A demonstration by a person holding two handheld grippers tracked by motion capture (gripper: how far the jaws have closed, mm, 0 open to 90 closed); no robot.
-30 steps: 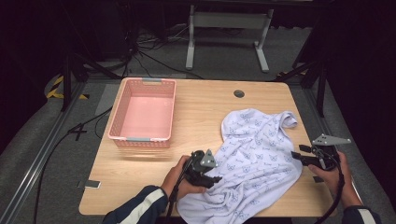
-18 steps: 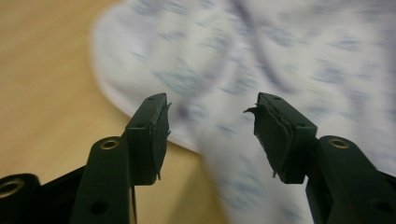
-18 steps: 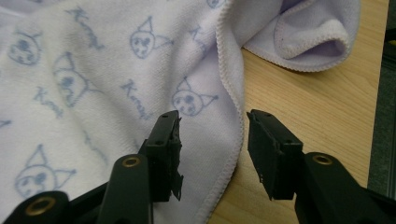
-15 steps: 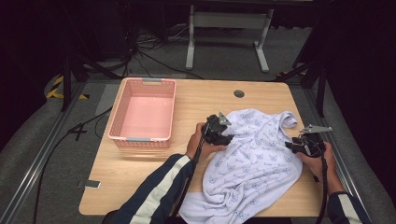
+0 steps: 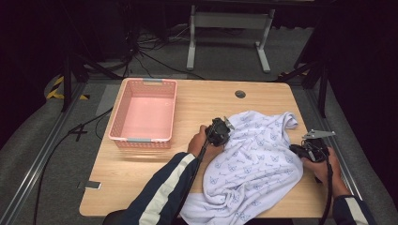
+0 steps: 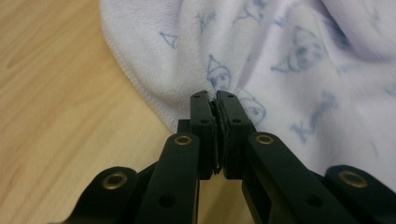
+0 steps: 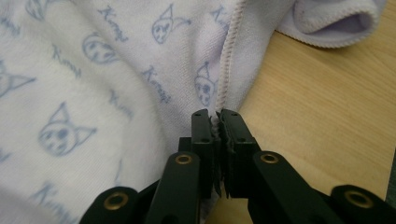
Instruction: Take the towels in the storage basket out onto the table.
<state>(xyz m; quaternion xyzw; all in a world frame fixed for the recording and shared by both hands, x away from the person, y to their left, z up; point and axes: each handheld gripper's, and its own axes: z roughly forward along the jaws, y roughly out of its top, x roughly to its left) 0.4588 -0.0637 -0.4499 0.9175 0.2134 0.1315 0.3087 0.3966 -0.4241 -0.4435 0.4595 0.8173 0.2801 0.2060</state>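
The printed towel (image 5: 256, 159) lies crumpled on the worktop (image 5: 197, 105), right of the pink basket (image 5: 143, 112). Its hem is pinched at opposite edges by the left gripper (image 6: 215, 100) and right gripper (image 7: 215, 116), whose jaws have just been closing. Only thin bites are taken; the cloth could slip free when lifted.

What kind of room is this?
Probably a lab or studio for recording tasks: a wooden table ringed by metal frame rails, loose cables on grey carpet, and a dark backdrop.
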